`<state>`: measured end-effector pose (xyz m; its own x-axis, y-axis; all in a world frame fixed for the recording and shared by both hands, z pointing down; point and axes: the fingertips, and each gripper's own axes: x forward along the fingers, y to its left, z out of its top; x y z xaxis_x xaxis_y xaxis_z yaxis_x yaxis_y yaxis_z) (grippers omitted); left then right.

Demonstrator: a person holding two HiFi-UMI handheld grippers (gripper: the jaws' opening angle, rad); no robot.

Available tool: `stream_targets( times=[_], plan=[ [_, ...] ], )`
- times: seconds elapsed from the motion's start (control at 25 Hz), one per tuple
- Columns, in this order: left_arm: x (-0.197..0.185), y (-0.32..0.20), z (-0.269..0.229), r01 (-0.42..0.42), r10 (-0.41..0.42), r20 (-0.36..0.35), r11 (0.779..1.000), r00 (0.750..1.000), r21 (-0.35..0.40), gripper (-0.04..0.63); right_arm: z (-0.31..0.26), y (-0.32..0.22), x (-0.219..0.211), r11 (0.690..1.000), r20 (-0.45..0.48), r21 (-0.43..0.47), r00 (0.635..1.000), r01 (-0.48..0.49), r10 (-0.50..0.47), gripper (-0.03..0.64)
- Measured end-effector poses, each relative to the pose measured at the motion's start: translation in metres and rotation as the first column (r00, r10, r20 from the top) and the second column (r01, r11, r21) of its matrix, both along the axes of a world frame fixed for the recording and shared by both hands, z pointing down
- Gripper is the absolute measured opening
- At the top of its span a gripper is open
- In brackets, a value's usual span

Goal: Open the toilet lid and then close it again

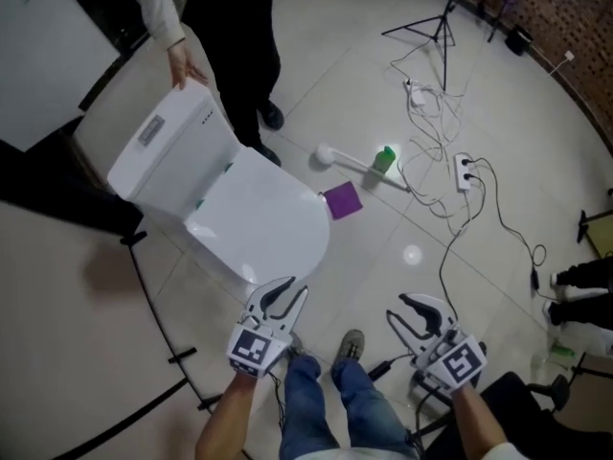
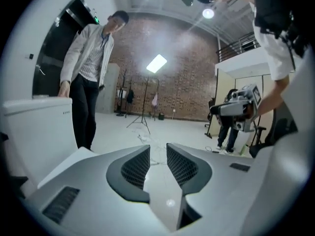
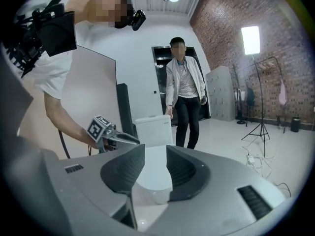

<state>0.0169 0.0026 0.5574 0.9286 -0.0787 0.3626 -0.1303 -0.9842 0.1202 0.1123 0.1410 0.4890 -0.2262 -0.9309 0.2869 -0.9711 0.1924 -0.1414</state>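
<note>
Just ahead of your feet the toilet lid point(image 1: 261, 215) lies shut, and your left gripper point(image 1: 284, 295) and right gripper point(image 1: 421, 311) hang clear of it, jaws parted and empty, so the job looks either unstarted or finished.

Toilet point(image 1: 251, 226): on the floor, left of centre; lid down on the bowl, tank point(image 1: 163, 147) behind it.
Bystander's hand point(image 1: 185, 68): on the tank's far edge.
Brush point(image 1: 350, 164): lying on the floor right of the toilet.
Power strip point(image 1: 465, 171): farther right, among cables.
Tripod point(image 1: 436, 22): behind the brush.
Left gripper point(image 1: 278, 300): just before the toilet's front.
Right gripper point(image 1: 419, 316): to its right, over the floor.
</note>
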Motion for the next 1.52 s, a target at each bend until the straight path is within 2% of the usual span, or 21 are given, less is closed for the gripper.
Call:
stream_targets(
  times=[0.08, 0.2, 0.4, 0.56, 0.76, 1.0, 1.2, 1.36, 1.52],
  plan=[
    [-0.002, 0.003, -0.051, -0.002, 0.003, -0.071, 1.0, 0.997, 0.025, 0.098, -0.026, -0.005, 0.002, 1.0, -0.018, 0.026, 1.0, 0.003, -0.002, 0.129],
    [-0.012, 0.009, -0.119, 0.008, 0.0, -0.14, 0.998, 0.99, 0.059, 0.098, -0.065, -0.01, -0.001, 0.997, -0.038, 0.07, 0.999, 0.019, -0.016, 0.129],
    [-0.032, 0.029, -0.194, 0.019, 0.001, -0.19, 0.995, 0.982, 0.102, 0.098, -0.112, -0.013, -0.014, 0.992, -0.072, 0.116, 0.996, 0.058, -0.05, 0.129],
    [-0.044, 0.052, -0.235, 0.012, 0.004, -0.238, 0.998, 0.971, 0.068, 0.098, -0.143, -0.011, -0.029, 0.986, -0.079, 0.148, 0.995, 0.078, -0.067, 0.129],
    [-0.055, 0.085, -0.253, -0.012, 0.021, -0.27, 0.999, 0.963, 0.036, 0.098, -0.163, -0.005, -0.048, 0.979, -0.056, 0.18, 0.994, 0.099, -0.091, 0.129],
    [-0.063, 0.104, -0.254, -0.019, 0.032, -0.295, 0.999, 0.955, 0.046, 0.098, -0.158, 0.003, -0.063, 0.974, -0.076, 0.18, 0.989, 0.136, -0.124, 0.129],
    [-0.067, 0.102, -0.255, 0.003, 0.018, -0.294, 0.997, 0.956, 0.071, 0.098, -0.159, 0.006, -0.066, 0.972, -0.08, 0.182, 0.987, 0.15, -0.137, 0.129],
    [-0.07, 0.1, -0.245, 0.02, -0.006, -0.244, 0.998, 0.97, 0.055, 0.091, -0.157, 0.006, -0.067, 0.972, -0.079, 0.177, 0.987, 0.152, -0.139, 0.129],
    [-0.075, 0.093, -0.249, 0.071, -0.054, -0.275, 0.996, 0.96, 0.052, 0.094, -0.157, 0.005, -0.07, 0.971, -0.084, 0.174, 0.985, 0.162, -0.149, 0.129]
  ],
)
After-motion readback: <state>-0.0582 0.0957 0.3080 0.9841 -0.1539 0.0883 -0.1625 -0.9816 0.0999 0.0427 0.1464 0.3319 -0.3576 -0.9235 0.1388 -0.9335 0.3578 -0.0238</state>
